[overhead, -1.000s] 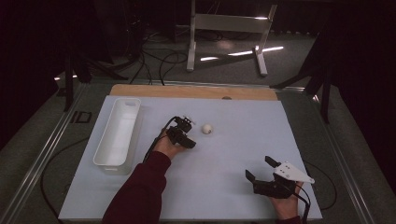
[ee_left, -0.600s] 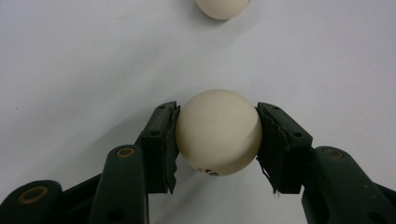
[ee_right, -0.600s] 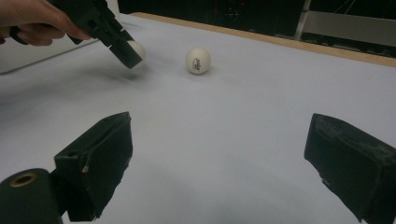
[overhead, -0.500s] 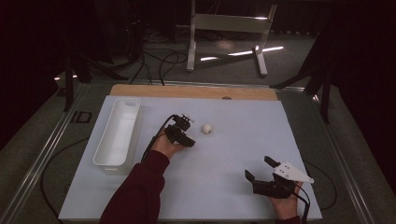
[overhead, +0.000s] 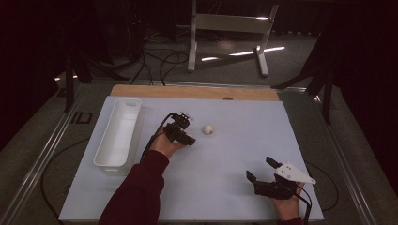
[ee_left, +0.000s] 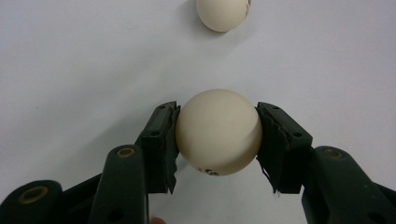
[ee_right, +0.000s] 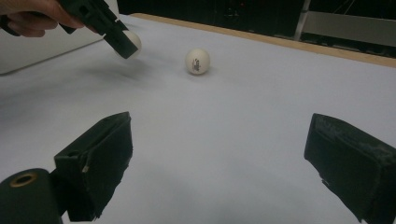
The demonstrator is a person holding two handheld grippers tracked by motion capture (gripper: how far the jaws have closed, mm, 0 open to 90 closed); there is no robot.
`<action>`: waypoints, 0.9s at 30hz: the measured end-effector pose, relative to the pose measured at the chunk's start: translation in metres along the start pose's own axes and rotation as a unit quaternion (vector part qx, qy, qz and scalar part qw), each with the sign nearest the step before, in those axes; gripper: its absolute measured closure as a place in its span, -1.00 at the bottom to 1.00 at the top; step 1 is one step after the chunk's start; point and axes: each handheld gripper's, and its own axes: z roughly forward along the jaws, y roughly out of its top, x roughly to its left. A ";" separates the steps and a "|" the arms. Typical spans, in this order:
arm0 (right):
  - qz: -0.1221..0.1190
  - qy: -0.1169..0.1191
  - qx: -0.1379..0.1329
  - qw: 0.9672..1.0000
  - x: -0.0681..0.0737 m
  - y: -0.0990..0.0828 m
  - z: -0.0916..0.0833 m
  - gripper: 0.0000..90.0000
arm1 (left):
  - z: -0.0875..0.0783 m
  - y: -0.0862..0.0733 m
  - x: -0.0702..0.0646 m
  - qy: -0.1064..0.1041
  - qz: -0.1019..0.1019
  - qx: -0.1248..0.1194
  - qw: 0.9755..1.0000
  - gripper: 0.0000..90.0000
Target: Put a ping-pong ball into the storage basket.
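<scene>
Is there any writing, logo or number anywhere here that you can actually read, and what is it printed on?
Held ball in the left gripper: small dark and red print low on it, too small to read.
Loose ball on the table: dark print, blurred, unreadable.
White bin: no lettering visible.

Cream ball (ee_left: 218, 131) between black fingers (ee_left: 161, 144), white tray (overhead: 117, 133), pale grey table (overhead: 244, 140), maroon sleeve (overhead: 136, 192)

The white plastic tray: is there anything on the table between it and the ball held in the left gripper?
Nothing visible: between the white plastic tray and the cream ball held by the left gripper lies bare white table sheet.
</scene>
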 end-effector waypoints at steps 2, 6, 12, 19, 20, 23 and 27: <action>0.000 0.000 0.001 1.000 0.000 0.000 0.000 -0.83 | -0.003 0.000 0.000 0.000 -0.001 -0.003 1.000 0.14; 0.000 0.000 0.000 1.000 0.000 0.000 0.000 -0.83 | -0.007 0.001 0.001 0.000 -0.002 -0.006 1.000 0.14; 0.000 0.000 -0.001 1.000 0.000 0.000 0.000 -0.83 | -0.011 0.002 0.001 0.003 -0.002 -0.008 1.000 0.14; 0.002 -0.001 -0.001 1.000 0.000 0.000 0.000 -0.83 | -0.019 0.002 0.002 0.006 -0.004 -0.019 1.000 0.14; 0.002 -0.001 -0.002 1.000 0.000 0.000 -0.001 -0.83 | -0.020 0.002 0.002 0.006 -0.005 -0.020 1.000 0.14; 0.001 0.000 -0.002 1.000 0.000 0.000 -0.001 -0.83 | -0.024 0.001 0.003 0.010 -0.006 -0.025 1.000 0.14; 0.002 0.000 0.000 1.000 0.000 0.000 0.000 -0.83 | -0.028 0.000 0.005 0.014 -0.006 -0.029 0.999 0.14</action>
